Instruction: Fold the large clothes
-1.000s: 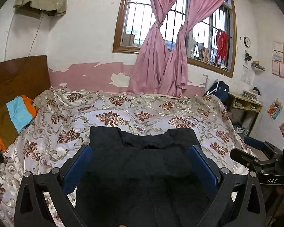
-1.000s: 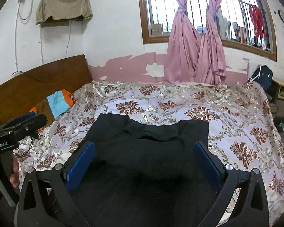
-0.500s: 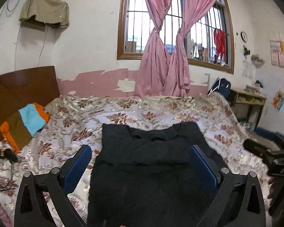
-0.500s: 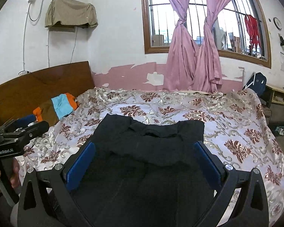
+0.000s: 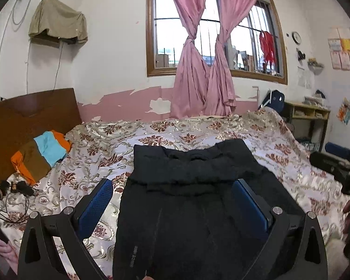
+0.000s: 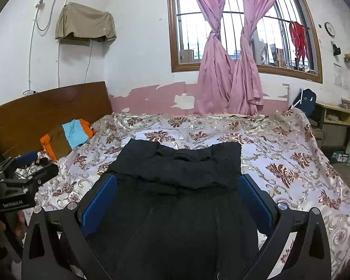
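A large black garment (image 5: 193, 186) lies flat on the floral bedspread (image 5: 100, 154), its far part folded back toward me in a wrinkled band. It also shows in the right wrist view (image 6: 179, 186). My left gripper (image 5: 172, 205) is open and empty, held above the garment's near part. My right gripper (image 6: 177, 200) is open and empty too, above the same part. The right gripper's body shows at the left view's right edge (image 5: 338, 168). The left gripper's body shows at the right view's left edge (image 6: 18, 182).
A folded orange, brown and blue cloth (image 5: 42, 156) lies by the wooden headboard (image 5: 28, 116). Cables and a small dark device (image 5: 16, 189) lie at the bed's left. A desk with shelves (image 5: 310, 121) stands right of the bed. Pink curtains (image 5: 203, 70) hang at the window.
Both grippers have pulled back and risen from the bed, so the garment looks smaller and farther. Both stay open and empty. The garment has not moved.
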The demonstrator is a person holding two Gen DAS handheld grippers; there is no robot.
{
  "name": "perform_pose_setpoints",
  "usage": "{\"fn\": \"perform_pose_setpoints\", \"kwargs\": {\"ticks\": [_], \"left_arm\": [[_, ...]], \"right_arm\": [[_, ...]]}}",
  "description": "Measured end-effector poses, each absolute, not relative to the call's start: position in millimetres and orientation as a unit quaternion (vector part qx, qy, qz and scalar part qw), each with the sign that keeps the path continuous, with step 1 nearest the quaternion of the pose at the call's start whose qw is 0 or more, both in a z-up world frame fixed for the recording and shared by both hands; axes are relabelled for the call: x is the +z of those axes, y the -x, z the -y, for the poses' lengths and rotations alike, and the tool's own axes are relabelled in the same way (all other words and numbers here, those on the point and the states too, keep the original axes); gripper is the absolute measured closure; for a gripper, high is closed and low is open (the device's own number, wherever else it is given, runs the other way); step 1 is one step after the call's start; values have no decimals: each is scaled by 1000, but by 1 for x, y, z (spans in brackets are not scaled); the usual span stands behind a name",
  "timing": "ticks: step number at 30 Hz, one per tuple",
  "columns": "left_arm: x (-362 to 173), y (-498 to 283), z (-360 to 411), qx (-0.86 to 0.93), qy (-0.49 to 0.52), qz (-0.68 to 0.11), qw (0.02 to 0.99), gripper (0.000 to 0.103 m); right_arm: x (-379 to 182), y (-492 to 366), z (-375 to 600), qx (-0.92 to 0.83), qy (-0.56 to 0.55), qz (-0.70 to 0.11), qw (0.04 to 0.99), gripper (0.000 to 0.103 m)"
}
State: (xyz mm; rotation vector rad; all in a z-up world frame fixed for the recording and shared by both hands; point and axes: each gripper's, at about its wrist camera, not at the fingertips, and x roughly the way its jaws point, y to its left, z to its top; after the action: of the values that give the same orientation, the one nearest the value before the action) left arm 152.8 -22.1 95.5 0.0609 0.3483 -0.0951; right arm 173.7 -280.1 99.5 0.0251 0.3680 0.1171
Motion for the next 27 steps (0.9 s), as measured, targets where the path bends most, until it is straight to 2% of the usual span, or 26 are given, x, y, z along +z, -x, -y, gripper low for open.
{"fn": "perform_pose_setpoints", "kwargs": {"ticks": [13, 27], "left_arm": [[54, -131, 15, -67, -78, -193, 976, 0], [-10, -122, -13, -88, -84, -297, 947, 0]], "right_arm": [[52, -144, 286, 50, 9, -223, 973, 1], [-3, -127, 294, 61, 70, -315, 944, 1]]}}
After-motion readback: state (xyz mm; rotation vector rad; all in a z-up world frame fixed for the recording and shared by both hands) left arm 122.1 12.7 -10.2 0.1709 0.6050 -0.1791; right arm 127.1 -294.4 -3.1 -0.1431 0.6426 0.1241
